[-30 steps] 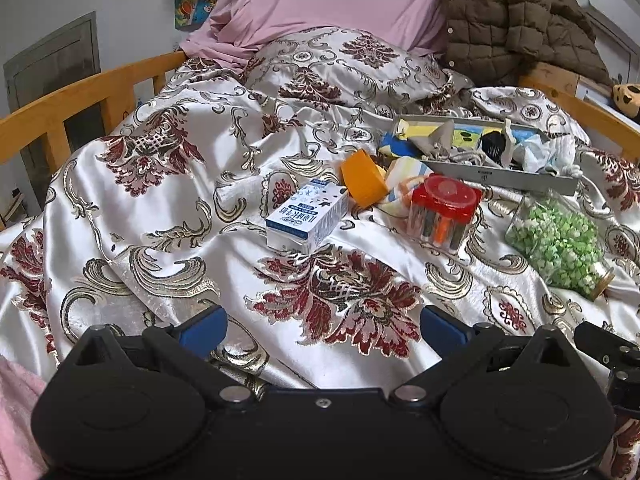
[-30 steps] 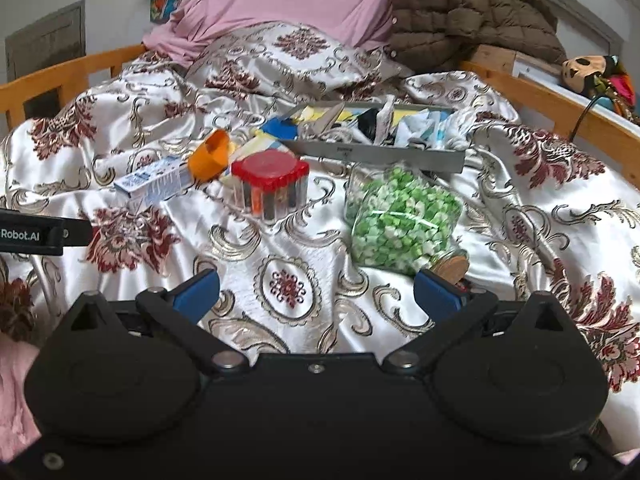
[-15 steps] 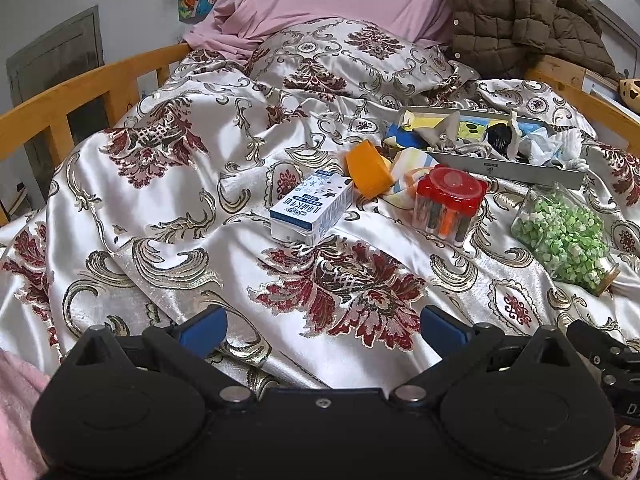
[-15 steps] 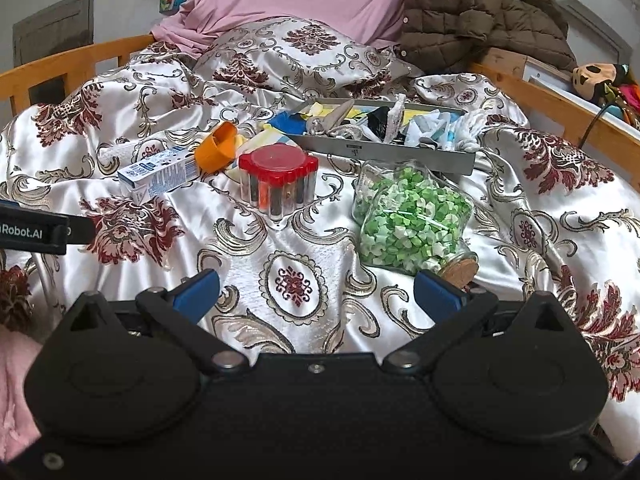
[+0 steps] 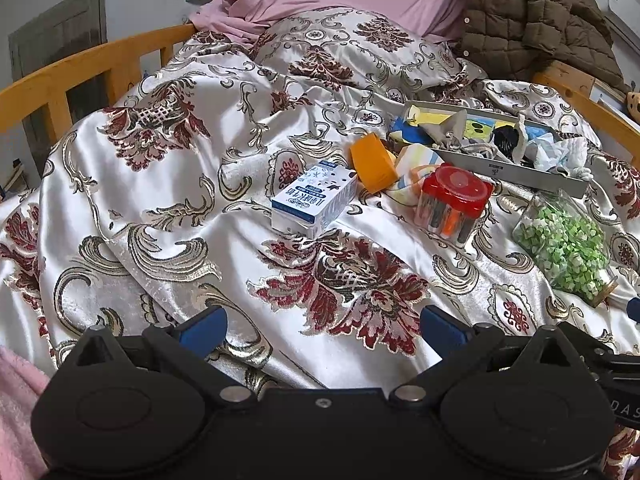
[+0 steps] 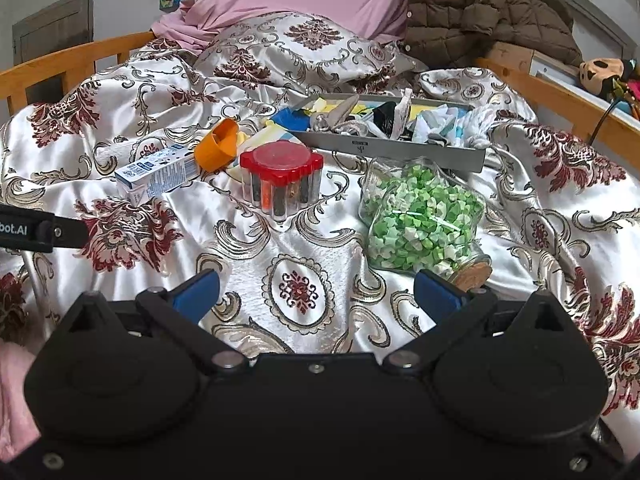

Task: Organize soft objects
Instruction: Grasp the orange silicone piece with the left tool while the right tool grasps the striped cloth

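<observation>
on the bedspread (image 5: 168, 200), well ahead of both wide-open tools (image 5: 323, 326) (image 6: 316, 290), sits the tray (image 6: 400, 147) of soft items.

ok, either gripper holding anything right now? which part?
Nothing is held. The left gripper and right gripper are both open above the bedspread, with only fabric showing between their fingers. The jar of green pieces lies untouched.
</observation>
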Available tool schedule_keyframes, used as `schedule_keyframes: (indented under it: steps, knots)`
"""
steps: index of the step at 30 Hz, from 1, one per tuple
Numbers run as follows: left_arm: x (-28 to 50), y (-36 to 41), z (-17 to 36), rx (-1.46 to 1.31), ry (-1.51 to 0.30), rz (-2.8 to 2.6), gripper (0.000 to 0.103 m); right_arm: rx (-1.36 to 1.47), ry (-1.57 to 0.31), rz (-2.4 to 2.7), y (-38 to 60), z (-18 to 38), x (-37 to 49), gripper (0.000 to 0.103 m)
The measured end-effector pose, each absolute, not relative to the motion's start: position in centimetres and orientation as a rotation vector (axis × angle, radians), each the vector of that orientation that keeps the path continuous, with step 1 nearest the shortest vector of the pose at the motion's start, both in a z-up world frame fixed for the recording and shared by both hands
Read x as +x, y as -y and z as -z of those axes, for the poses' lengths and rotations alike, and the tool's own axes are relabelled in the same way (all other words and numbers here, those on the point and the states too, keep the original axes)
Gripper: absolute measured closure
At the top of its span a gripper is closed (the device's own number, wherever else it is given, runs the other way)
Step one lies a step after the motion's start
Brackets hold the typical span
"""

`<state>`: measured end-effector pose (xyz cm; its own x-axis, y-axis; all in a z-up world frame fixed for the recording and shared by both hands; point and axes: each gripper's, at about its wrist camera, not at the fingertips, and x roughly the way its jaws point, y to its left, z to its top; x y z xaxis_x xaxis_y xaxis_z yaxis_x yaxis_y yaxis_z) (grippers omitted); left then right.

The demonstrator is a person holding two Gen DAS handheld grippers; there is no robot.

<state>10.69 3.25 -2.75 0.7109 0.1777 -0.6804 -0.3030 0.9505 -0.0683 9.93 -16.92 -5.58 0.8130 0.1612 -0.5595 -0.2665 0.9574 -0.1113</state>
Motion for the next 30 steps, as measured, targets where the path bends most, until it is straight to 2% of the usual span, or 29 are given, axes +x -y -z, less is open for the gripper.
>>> schedule_keyframes:
  steps: [9, 18, 30]
  knots:
    - [14.0, -4.7, 1.2, -0.109, -0.67, -0.287, 0.001, -0.207, -0.539, -0.251, 15.6, 4.3, 13.2, 0.001]
    - [20.7, -6.6, 0.9, -0.13, -0.645, -0.223, 0.001, -0.233, -0.51, -0.263, 14.0, 3.9, 18.0, 0.001]
    - [29.4, -9.5, 2.6, -0.058, -0.507, 0.14, 0.001, -0.24, -0.546, -0.376, 11.6, 3.1, 27.7, 0.001]
